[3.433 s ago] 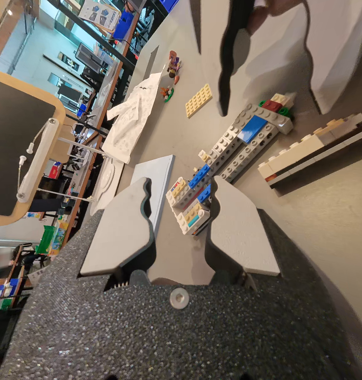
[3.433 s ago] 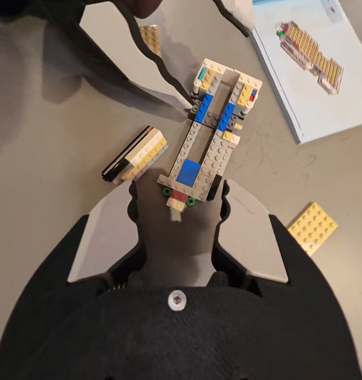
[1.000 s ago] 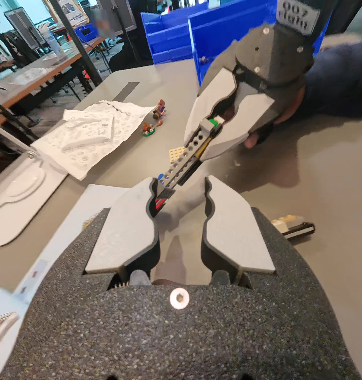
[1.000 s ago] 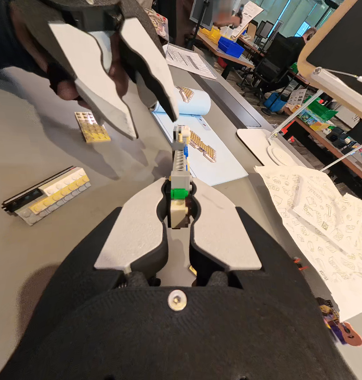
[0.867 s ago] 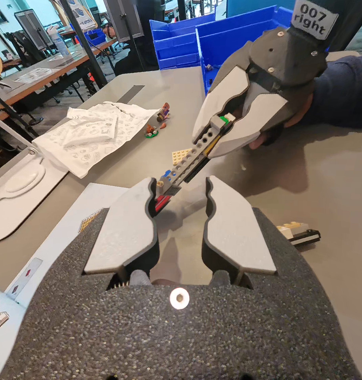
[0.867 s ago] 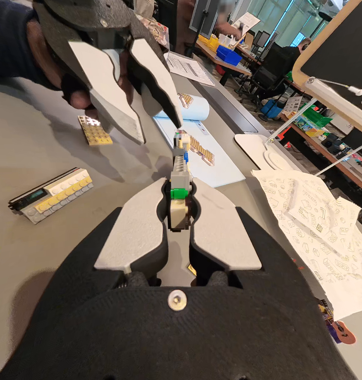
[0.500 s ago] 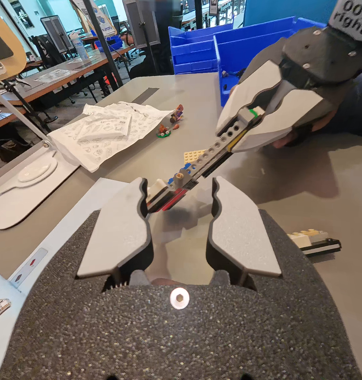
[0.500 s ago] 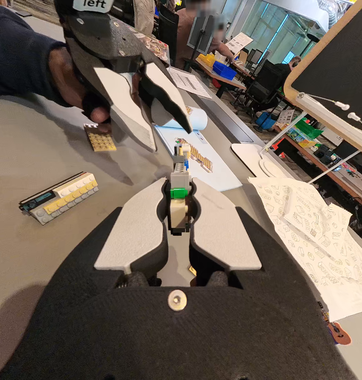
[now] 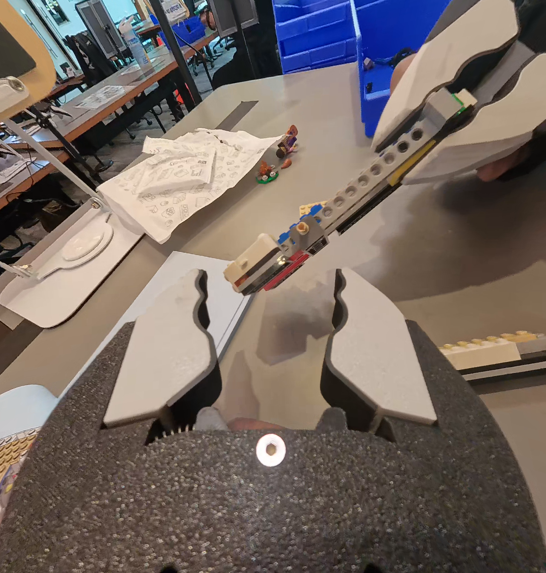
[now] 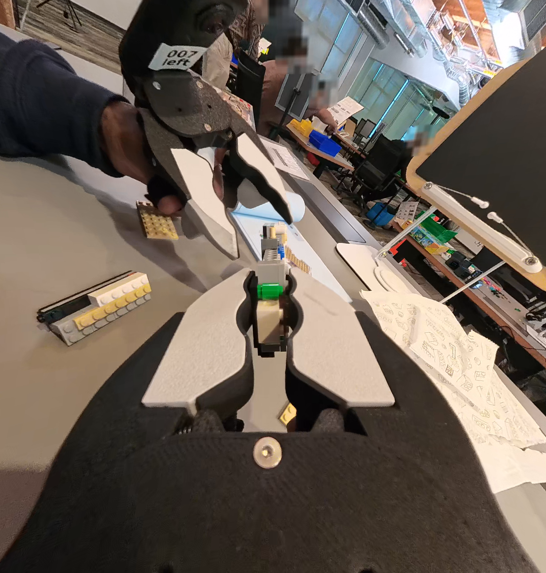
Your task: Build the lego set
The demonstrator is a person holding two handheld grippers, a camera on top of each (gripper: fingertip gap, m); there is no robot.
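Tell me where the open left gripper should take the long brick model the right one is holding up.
Probably the free near end: the white and grey block of the brick model, which hangs just ahead of the left gripper. Its far end is already clamped in the right gripper. Come straight forward, one finger on each flat long side; the jaws look wide enough to straddle it.

Two handheld grippers (image 9: 270,297) (image 10: 270,276): black speckled bodies, pale grey wavy-edged fingers (image 9: 169,335), silver hex screws, white tag; navy sleeve (image 10: 39,102), black fingerless glove.
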